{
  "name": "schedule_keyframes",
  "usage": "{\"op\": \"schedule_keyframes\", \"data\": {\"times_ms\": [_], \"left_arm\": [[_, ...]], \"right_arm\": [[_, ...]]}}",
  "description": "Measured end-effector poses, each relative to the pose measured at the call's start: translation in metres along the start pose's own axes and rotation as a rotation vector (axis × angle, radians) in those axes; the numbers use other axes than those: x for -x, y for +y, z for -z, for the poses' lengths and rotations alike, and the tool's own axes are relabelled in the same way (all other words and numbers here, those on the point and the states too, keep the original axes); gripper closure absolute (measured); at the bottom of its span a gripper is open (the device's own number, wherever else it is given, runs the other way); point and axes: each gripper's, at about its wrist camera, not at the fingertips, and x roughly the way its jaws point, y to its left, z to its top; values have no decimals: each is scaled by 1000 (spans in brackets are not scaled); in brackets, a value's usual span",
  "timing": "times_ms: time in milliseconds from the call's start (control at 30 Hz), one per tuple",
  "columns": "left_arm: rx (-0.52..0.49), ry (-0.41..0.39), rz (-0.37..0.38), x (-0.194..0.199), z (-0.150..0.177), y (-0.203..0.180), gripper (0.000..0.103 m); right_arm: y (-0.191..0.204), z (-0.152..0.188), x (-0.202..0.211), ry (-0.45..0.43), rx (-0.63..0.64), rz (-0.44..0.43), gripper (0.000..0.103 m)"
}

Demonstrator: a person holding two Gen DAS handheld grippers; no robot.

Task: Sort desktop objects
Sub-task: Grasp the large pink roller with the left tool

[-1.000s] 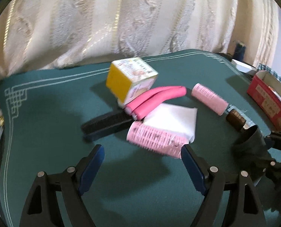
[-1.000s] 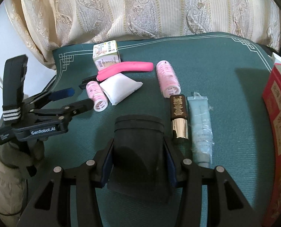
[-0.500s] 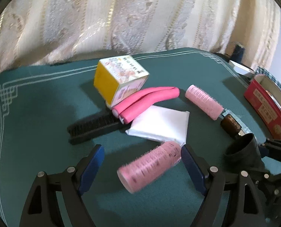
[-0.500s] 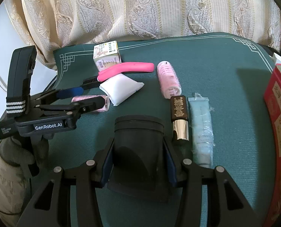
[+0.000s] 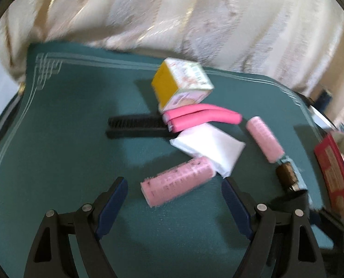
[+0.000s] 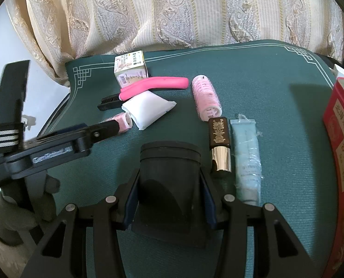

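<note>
**Pink hair roller lined up for a left-hand pick**

Pink ribbed plastic hair roller lies on its side on the green cloth mat, just ahead of and between the spread blue-padded fingers of the left gripper. Jaws wide apart, nothing touching the pads, so empty. Roller sits slanted across the gap, one end against the folded white cloth pad.

Right gripper is clamped on a black conical plastic cup, holding it low over the mat, mouth facing forward.

Beyond: second pink hair roller, bent hot-pink foam stick, black comb, yellow-and-white printed carton, brown-and-gold cosmetic tube, pale blue squeeze tube, red printed box at the right edge.

Step in hand, by my read: approach to grasp the near roller, probably to drop it in the cup. Next move calls for pushing forward, squaring the pads to the roller's sides, then closing. Roller is round and could roll away; white pad corner could get pinched too.
</note>
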Motion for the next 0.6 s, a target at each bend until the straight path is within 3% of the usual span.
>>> {"op": "schedule_keyframes", "data": {"times_ms": [200, 367, 467, 533, 600], "left_arm": [[123, 15, -48, -15, 1, -1, 18], [93, -6, -91, -21, 0, -7, 18], [94, -15, -56, -19, 0, -3, 19], [79, -27, -49, -17, 0, -1, 42], [64, -23, -28, -16, 1, 2, 48]], "right_arm": [[-1, 0, 0, -2, -1, -3, 51], [-1, 0, 0, -1, 0, -2, 51], [0, 0, 0, -3, 4, 1, 51], [0, 0, 0, -4, 6, 4, 51], [1, 0, 1, -5, 8, 7, 51]]}}
